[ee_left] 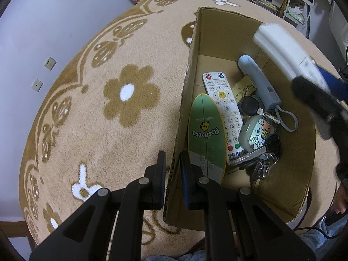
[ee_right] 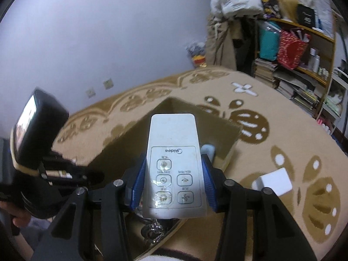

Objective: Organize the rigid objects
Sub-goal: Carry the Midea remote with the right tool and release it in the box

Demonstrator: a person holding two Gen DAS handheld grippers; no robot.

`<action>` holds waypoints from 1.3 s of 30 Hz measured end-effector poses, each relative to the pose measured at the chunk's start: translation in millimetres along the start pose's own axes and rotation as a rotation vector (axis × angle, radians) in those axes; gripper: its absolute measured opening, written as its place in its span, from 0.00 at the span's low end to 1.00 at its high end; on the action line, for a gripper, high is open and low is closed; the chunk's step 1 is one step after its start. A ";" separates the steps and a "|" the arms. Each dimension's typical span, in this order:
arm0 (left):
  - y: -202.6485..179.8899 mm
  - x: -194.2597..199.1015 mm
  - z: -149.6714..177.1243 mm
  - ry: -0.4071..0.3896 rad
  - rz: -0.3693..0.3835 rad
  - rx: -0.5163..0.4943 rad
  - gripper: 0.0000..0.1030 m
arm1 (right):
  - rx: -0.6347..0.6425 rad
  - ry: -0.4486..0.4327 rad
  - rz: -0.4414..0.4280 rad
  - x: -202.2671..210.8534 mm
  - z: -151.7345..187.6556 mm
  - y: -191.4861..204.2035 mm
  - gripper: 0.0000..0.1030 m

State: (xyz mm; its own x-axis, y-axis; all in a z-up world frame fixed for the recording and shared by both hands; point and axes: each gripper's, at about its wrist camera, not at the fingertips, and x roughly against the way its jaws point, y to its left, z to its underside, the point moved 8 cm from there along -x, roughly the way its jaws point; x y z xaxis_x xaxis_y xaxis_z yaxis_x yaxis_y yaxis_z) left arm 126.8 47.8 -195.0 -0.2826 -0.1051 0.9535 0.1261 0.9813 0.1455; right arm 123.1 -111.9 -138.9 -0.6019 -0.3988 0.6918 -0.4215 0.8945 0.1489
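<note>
My left claw (ee_left: 173, 163) is clamped on the wall of the cardboard box (ee_left: 217, 30) on the rug (ee_left: 108, 130). My right claw (ee_right: 174, 182) grips a white remote (ee_right: 174, 152) above the box.

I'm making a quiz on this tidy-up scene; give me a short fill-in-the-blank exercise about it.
1. The left gripper pinches the wall of the ___ box.
2. The right gripper holds a white ___.
3. The green remote lies ___ the box.

Missing words: cardboard; remote; inside
</note>
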 end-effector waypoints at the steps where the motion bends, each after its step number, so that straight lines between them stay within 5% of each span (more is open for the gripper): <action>1: -0.4 0.1 0.0 0.000 0.000 0.000 0.13 | 0.008 0.008 0.000 -1.6 1.4 1.6 0.50; 12: -0.2 -0.4 -0.1 -0.001 -0.001 -0.001 0.13 | 0.134 0.129 0.080 -32.9 18.8 17.1 0.50; 20: -1.3 -0.6 -0.1 -0.002 -0.004 -0.007 0.13 | 0.141 0.100 0.112 -28.7 11.0 17.4 0.51; 26: -1.0 -1.0 -0.1 -0.002 -0.006 -0.009 0.13 | 0.088 -0.048 0.230 3.9 -17.8 -0.6 0.93; 39: -0.2 -0.3 0.5 -0.005 -0.010 -0.015 0.14 | -0.172 -0.145 0.391 27.9 -14.2 -87.2 1.00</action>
State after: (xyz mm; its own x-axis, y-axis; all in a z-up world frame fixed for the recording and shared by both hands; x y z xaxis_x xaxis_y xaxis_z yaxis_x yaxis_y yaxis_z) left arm 126.4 47.7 -195.4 -0.2888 -0.1144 0.9505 0.1375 0.9776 0.1595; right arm 152.6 -198.2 -122.6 -0.7872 -0.0376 0.6155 -0.0321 0.9993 0.0200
